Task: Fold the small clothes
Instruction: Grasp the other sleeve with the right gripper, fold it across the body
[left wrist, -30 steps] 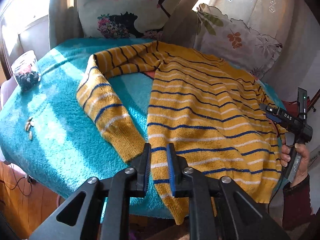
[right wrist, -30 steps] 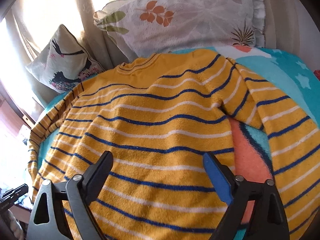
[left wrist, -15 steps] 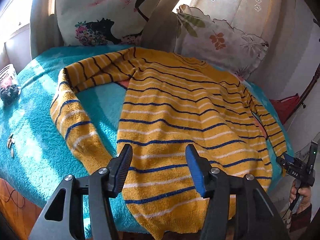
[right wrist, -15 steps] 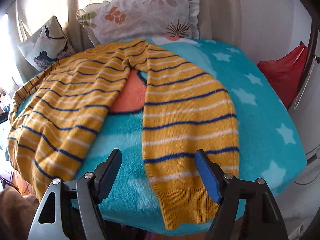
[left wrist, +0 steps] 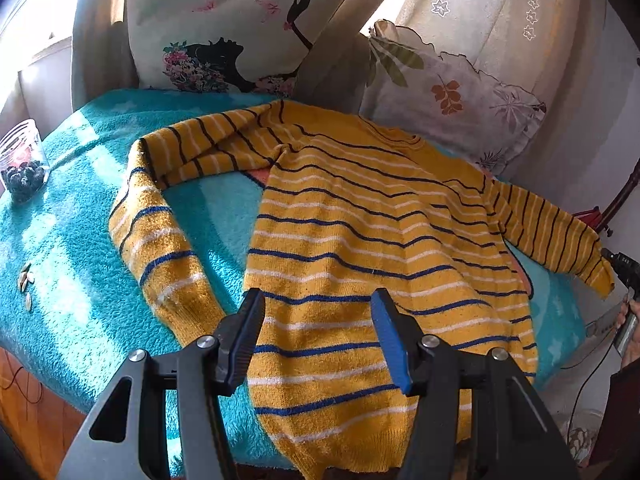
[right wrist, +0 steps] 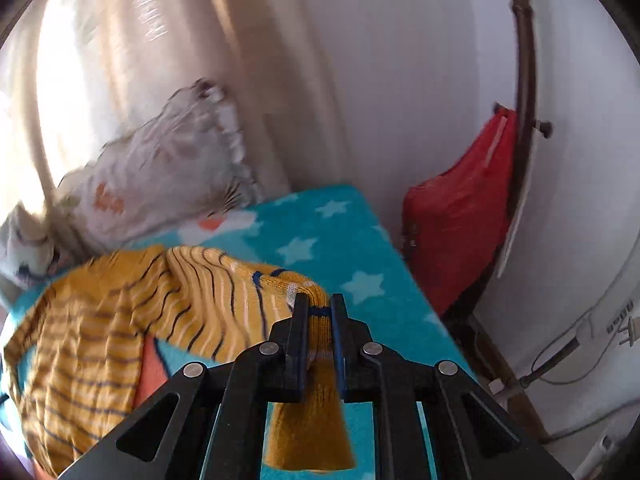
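Striped sweater (left wrist: 360,240) spread on teal blanket (left wrist: 72,280) | left gripper (left wrist: 318,340) wide apart over hem, holding nothing | right gripper (right wrist: 319,334) clamped on sleeve (right wrist: 240,304), lifted off blanket

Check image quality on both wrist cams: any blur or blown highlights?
Left wrist view: sharp; hard sunlight stripes the teal blanket, window edge at upper left blown out. Right wrist view: motion blur smears the leaf-print cushion and the striped sweater; only the right hand-held gripper stays crisp, and the curtain at left is overexposed.
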`<control>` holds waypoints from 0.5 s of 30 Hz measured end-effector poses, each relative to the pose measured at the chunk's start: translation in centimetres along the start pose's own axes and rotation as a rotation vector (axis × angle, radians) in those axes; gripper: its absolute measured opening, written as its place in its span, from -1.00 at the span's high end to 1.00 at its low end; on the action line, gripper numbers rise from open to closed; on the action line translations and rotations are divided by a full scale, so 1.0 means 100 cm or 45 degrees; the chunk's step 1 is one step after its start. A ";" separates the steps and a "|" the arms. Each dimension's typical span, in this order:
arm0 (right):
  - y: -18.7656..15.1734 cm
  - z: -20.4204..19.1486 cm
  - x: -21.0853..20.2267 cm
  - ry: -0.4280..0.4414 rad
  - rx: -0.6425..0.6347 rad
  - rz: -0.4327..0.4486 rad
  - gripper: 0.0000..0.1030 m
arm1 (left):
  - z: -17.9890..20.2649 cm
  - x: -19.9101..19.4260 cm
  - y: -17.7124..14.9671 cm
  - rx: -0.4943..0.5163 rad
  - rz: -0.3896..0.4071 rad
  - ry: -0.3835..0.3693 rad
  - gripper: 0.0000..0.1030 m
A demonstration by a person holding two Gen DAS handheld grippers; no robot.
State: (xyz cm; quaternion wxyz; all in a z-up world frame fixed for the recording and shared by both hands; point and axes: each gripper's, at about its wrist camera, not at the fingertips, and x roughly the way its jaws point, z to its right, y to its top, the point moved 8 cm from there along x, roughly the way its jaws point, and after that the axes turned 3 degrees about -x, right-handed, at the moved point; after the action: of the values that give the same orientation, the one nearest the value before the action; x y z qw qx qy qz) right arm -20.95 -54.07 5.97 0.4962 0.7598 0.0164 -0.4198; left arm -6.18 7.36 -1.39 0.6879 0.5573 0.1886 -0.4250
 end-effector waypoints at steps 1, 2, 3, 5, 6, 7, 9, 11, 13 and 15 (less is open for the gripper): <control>0.007 0.013 0.006 -0.009 0.075 -0.023 0.78 | -0.001 0.000 0.001 -0.003 0.002 -0.005 -0.05; 0.011 0.016 0.009 -0.009 0.117 -0.044 0.78 | -0.001 0.000 0.001 -0.006 0.004 -0.011 -0.05; 0.011 0.014 0.013 -0.002 0.143 -0.070 0.78 | -0.002 -0.001 0.002 -0.011 0.007 -0.017 -0.05; 0.011 -0.005 0.014 0.035 0.118 -0.103 0.78 | -0.006 -0.001 0.004 -0.019 0.012 -0.025 -0.05; 0.009 -0.023 0.015 0.070 0.095 -0.123 0.78 | -0.008 -0.002 0.005 -0.024 0.014 -0.027 -0.05; 0.007 -0.045 0.014 0.132 0.076 -0.146 0.78 | -0.011 -0.002 0.006 -0.030 0.015 -0.030 -0.05; 0.003 -0.088 0.012 0.260 0.048 -0.184 0.78 | -0.018 -0.002 0.008 -0.046 0.018 -0.037 -0.05; 0.004 -0.142 0.009 0.397 -0.008 -0.215 0.78 | -0.027 -0.003 0.009 -0.067 0.025 -0.045 -0.05; 0.005 -0.198 0.009 0.522 -0.071 -0.244 0.78 | -0.036 -0.005 0.010 -0.090 0.035 -0.050 -0.05; -0.002 -0.260 0.015 0.652 -0.131 -0.296 0.78 | -0.047 -0.009 0.009 -0.115 0.045 -0.052 -0.05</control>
State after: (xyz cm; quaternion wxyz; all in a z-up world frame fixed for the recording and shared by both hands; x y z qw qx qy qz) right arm -3.91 -34.65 8.89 0.4623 0.8079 0.2496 -0.2670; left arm -4.99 12.04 -1.61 0.7236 0.5201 0.1835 -0.4151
